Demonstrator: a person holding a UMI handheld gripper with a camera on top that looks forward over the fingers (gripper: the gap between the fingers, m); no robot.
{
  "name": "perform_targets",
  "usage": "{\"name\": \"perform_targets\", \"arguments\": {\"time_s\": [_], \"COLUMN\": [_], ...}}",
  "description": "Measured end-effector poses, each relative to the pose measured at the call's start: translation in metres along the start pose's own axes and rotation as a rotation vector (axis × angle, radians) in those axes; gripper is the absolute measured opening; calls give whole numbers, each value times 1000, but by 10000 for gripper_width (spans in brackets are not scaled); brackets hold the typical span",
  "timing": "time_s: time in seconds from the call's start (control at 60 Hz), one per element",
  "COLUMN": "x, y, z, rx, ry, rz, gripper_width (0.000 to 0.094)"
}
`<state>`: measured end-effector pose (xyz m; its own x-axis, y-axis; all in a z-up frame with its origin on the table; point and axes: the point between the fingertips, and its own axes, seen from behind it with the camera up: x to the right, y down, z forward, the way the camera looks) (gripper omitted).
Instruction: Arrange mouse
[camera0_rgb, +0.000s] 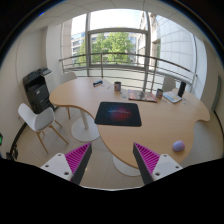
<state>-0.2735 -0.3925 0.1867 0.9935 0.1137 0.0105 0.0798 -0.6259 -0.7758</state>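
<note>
The tool (112, 160) hangs high above the near edge of a pale wooden desk (90, 100), its two fingers spread wide apart with nothing between them; the pink pads (76, 157) face each other across bare desktop. The mouse (179, 145), a small purplish rounded shape, sits on the desk just beyond and to the right of the right finger, close to the desk's near right rim and apart from the tool. Farther ahead, about midway across the desk, lies a dark mat (119, 114) with a glowing pink and blue patch at its centre, well apart from the mouse. Beyond the mat, toward the far right side, stand a laptop (174, 92) with its screen raised and some flat papers (141, 96) beside it. A small cup (118, 88) stands near the far edge. A white chair (39, 119) stands on the floor at the left of the desk, and behind it a black printer (38, 90) sits against the wall. Large windows (115, 45) with a railing and green trees outside fill the back of the room.
</note>
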Motion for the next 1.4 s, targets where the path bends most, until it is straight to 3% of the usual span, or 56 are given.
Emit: {"name": "perform_targets", "arguments": {"time_s": [0.267, 0.517, 0.833, 1.167, 1.233, 1.317, 1.4], "x": [76, 239, 364, 378, 382, 388, 388], "y": [77, 138, 150, 90, 85, 82, 81], "z": [9, 55, 150, 211, 218, 226, 228], "rx": [-63, -72, -62, -8, -10, -8, -2], "ry": [77, 191, 211, 179, 198, 243, 246], "rz": [69, 62, 184, 236, 211, 176, 193], "gripper_width": [849, 852, 850, 831, 773, 576, 562]}}
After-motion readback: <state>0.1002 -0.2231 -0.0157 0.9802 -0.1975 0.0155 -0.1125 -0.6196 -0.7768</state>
